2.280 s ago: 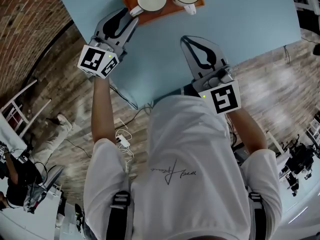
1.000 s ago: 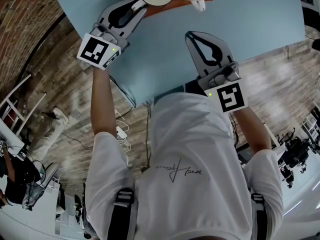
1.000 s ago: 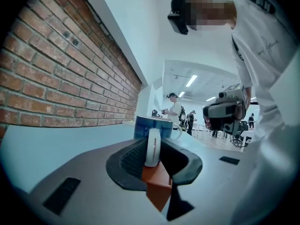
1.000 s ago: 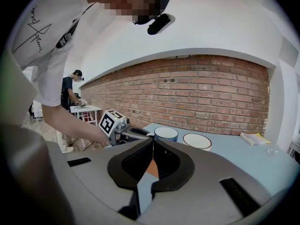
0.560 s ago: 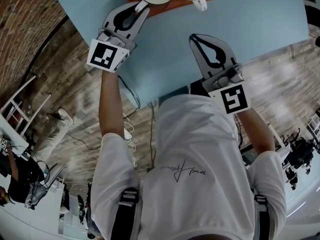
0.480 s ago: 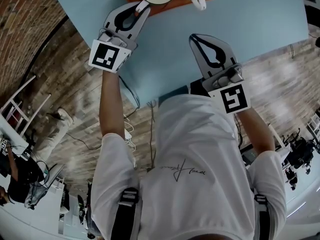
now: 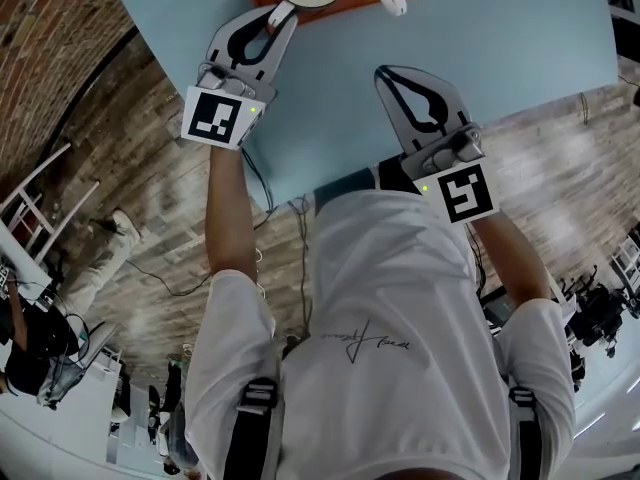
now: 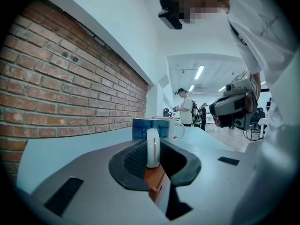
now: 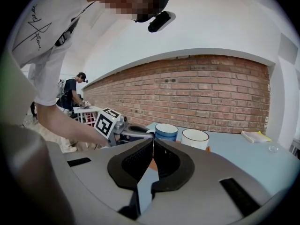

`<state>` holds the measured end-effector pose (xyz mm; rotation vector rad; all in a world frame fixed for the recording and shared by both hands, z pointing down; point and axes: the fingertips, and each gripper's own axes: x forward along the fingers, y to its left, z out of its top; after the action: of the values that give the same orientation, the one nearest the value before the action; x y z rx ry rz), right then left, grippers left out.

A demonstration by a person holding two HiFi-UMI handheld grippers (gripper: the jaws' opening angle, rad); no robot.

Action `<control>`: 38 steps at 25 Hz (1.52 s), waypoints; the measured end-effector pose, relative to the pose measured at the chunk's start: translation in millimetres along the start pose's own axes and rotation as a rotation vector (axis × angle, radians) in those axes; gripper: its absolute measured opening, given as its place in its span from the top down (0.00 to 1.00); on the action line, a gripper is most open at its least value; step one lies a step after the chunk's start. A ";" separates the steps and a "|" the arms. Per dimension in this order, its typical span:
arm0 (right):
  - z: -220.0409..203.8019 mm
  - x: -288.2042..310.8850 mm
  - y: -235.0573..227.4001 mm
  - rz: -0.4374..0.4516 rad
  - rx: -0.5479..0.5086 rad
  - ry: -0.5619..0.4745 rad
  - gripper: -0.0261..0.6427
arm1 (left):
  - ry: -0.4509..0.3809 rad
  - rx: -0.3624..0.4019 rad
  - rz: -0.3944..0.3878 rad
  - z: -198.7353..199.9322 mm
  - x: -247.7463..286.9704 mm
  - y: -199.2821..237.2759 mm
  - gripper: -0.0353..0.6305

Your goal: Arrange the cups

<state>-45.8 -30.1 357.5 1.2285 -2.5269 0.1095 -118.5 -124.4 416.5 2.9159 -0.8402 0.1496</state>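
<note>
- Change: the jaws of the left gripper [image 7: 281,12] have just been closing. The white handle [image 8: 153,146] of the blue cup [image 8: 140,128] stands upright between them, with a pad against each side. Read as clamped on the handle.
- Meaning for the task: the grasp looks made, but the cup is not yet lifted. It appears seated on the orange tray [image 7: 335,10]. Judged next step: raise or slide the cup to its place.
- Position: the blue cup sits at the far edge of the counter [image 7: 500,58], on the left part of the tray. It is directly ahead of the left gripper's tips, its handle turned toward the person.
- The white cup [image 9: 195,138] stands just beside it on the right, on the same tray.
- Right gripper [image 7: 383,72]: jaws pressed together with nothing between them. It is held over the counter, short of the tray and apart from both cups.
- Risk (judgement): the hold is on the thin handle alone, so the cup may swing or tip when raised.
</note>
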 end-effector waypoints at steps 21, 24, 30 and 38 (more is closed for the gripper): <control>3.9 -34.3 -29.5 0.080 -0.020 -0.068 0.93 | -0.043 -0.048 0.287 25.9 -1.1 -15.9 0.87; 7.6 -39.2 -31.2 0.093 -0.021 -0.086 0.93 | -0.051 -0.064 0.341 29.0 -2.8 -17.0 0.87; 18.3 -53.0 -37.6 0.121 -0.029 -0.131 0.93 | -0.041 -0.065 0.439 31.0 -5.7 -26.4 0.87; 28.0 -69.2 -38.7 0.167 -0.024 -0.170 0.93 | -0.074 -0.110 0.605 36.1 -9.9 -33.2 0.87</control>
<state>16.8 -8.2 305.9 1.0576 -2.7670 0.0140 -106.8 -95.8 377.2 2.4869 -1.6574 0.0375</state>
